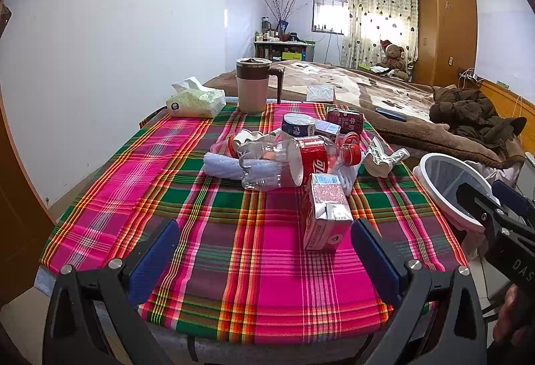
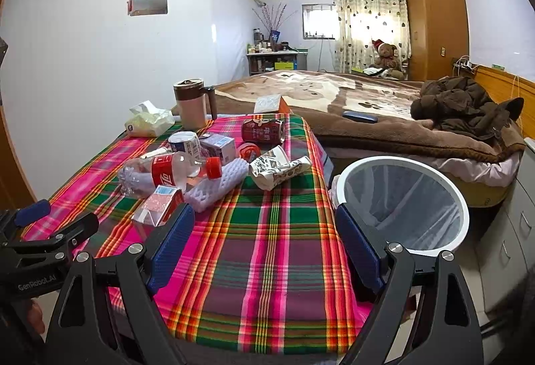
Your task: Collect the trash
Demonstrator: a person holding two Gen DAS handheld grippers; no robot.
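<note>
Trash lies piled mid-table on the plaid cloth [image 1: 234, 248]: a clear cola bottle [image 1: 284, 164] [image 2: 160, 172], a red-white carton [image 1: 326, 211] [image 2: 158, 204] nearest me, a red can [image 1: 344, 120] [image 2: 262, 130], small cartons, a white foam pad [image 2: 217, 184] and a crumpled paper cup [image 1: 384, 157] [image 2: 279, 171]. A white bin [image 1: 451, 184] [image 2: 404, 204] with a clear liner stands off the table's right edge. My left gripper [image 1: 264, 254] is open and empty, just short of the carton. My right gripper [image 2: 264, 241] is open and empty over the table's near right part.
A lidded mug [image 1: 252, 85] and a tissue pack [image 1: 197, 102] stand at the table's far edge. A bed with a brown blanket [image 2: 367, 104] lies behind. White drawers [image 2: 508, 231] stand right of the bin.
</note>
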